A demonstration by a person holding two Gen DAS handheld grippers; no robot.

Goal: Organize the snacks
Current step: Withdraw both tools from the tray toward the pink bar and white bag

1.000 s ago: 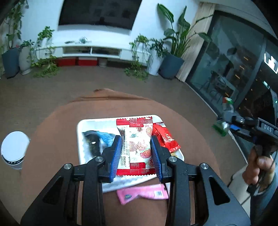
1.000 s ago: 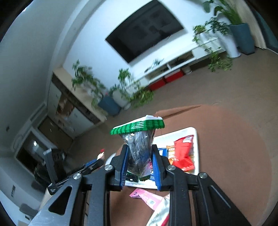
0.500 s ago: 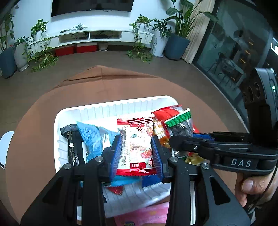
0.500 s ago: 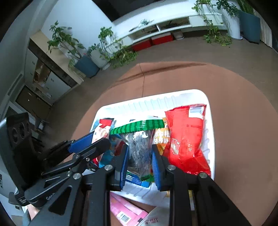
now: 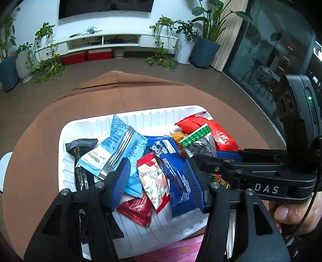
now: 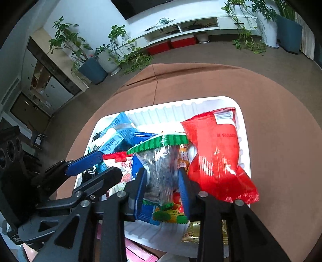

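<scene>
Jaws of the left gripper (image 5: pixel 159 177) have just been opening, standing clear of the red-and-white strawberry-print sachet (image 5: pixel 154 179) lying lengthwise between them in the white ribbed tray (image 5: pixel 140 116); right gripper (image 6: pixel 162 186) jaws, just widening, are flanking the clear green-topped seed packet (image 6: pixel 161 161); contact unclear.

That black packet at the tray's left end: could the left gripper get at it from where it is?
Probably yes. The black packet lies just beside the left gripper, though a light blue packet overlaps its right edge.

White wall (image 5: pixel 30 18), dark screen (image 5: pixel 104 7), low white shelf unit (image 5: pixel 112 42), potted plants (image 5: pixel 203 40), brown floor (image 5: pixel 201 78).
</scene>
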